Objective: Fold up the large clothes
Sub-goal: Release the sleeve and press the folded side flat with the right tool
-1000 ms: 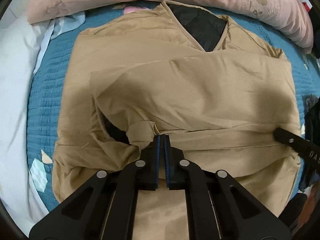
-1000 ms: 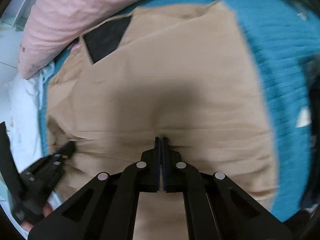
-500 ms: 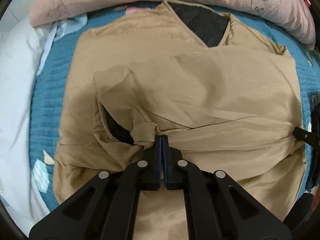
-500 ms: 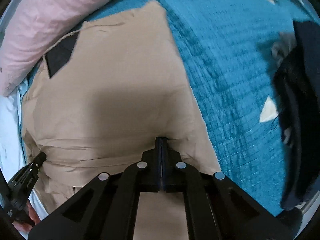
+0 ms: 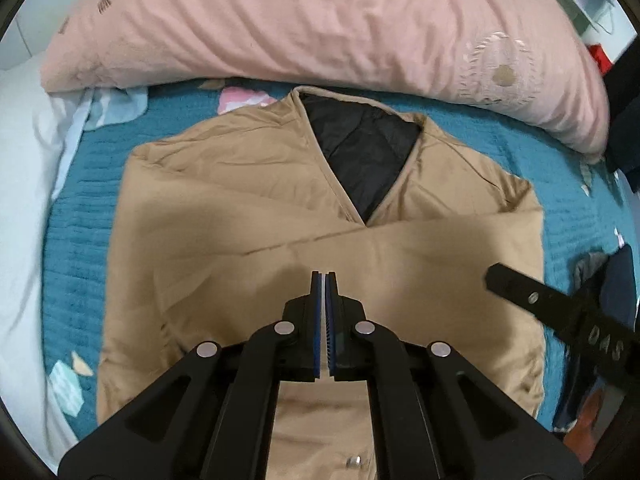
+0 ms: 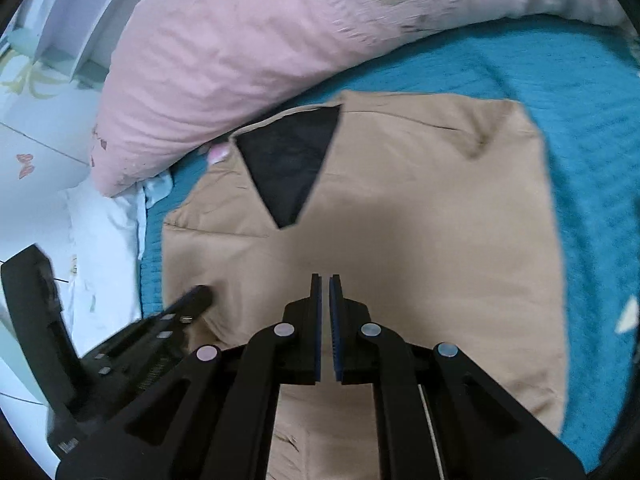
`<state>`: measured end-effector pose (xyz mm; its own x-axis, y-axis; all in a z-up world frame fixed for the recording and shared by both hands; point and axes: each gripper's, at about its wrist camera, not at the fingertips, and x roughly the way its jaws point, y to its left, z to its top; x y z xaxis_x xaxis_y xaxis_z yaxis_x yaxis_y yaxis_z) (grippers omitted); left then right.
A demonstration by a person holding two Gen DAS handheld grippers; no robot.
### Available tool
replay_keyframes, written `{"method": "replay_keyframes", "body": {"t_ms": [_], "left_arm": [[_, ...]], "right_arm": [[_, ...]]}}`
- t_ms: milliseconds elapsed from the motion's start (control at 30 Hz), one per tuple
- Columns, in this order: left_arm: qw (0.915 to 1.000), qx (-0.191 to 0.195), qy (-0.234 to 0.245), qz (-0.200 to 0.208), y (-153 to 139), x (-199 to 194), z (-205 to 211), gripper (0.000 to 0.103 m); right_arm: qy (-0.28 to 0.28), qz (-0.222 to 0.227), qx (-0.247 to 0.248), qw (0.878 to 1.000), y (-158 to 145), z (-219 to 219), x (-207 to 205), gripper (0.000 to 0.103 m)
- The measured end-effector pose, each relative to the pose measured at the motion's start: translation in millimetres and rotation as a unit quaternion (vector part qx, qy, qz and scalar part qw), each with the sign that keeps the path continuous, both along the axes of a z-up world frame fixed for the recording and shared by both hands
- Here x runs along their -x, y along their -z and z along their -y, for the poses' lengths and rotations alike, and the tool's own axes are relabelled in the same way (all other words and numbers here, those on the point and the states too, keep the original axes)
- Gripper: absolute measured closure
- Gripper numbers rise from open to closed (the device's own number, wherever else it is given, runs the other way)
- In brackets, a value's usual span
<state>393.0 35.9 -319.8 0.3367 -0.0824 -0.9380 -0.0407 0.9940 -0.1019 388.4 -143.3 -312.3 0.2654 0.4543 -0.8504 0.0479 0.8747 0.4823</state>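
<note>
Item: tan jacket [image 5: 248, 216], black lining [image 5: 360, 160] showing at the V-neck, lying folded flat on a teal bedspread [image 5: 76, 264]. Its top edge sits just below a pink pillow [image 5: 304, 24]; bare teal strips border its left and right edges.

Left gripper [image 5: 324, 276]: jaws nearly closed, thin gap, nothing between them, above the cloth.

Right gripper [image 6: 325, 280]: jaws have just parted slightly, narrow gap, empty.

White sheet [image 5: 20, 216] lies left of the bedspread.

Writing: "DAS" on the right gripper's arm, left wrist view.
</note>
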Motion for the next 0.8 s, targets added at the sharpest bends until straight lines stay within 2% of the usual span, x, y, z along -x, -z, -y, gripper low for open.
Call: {"method": "replay_keyframes", "body": {"t_ms": [100, 167, 233, 400, 533, 600, 700, 800], "left_arm": [[0.9992, -0.005, -0.026, -0.029, 34, -13, -8, 0.099], [0.9984, 0.003, -0.033, -0.046, 50, -15, -17, 0.1], [0.9985, 0.026, -0.03, -0.039, 49, -13, -26, 0.1], [0.9982, -0.005, -0.054, -0.026, 35, -15, -53, 0.099], [0.9965, -0.022, -0.071, -0.037, 47, -21, -70, 0.1], [0.9972, -0.025, -0.064, -0.029, 59, -23, -69, 0.1], [0.9979, -0.043, -0.048, -0.003, 69, -23, -64, 0.1], [0.9971, -0.065, -0.039, 0.002, 67, -21, -59, 0.1]], "right_arm": [[-0.006, -0.016, 0.005, 1.0, 17, -16, -10, 0.1], [-0.008, -0.027, 0.038, 0.999, 32, -19, -17, 0.101], [-0.008, -0.027, 0.07, 0.997, 42, -11, -19, 0.103], [0.022, -0.036, 0.11, 0.993, 41, 40, -22, 0.103], [0.055, -0.042, 0.143, 0.987, 38, 78, -23, 0.103], [0.068, -0.053, 0.142, 0.986, 48, 92, -23, 0.103], [0.075, -0.055, 0.103, 0.99, 71, 102, -23, 0.103], [0.08, -0.054, 0.088, 0.991, 71, 108, -21, 0.103]]}}
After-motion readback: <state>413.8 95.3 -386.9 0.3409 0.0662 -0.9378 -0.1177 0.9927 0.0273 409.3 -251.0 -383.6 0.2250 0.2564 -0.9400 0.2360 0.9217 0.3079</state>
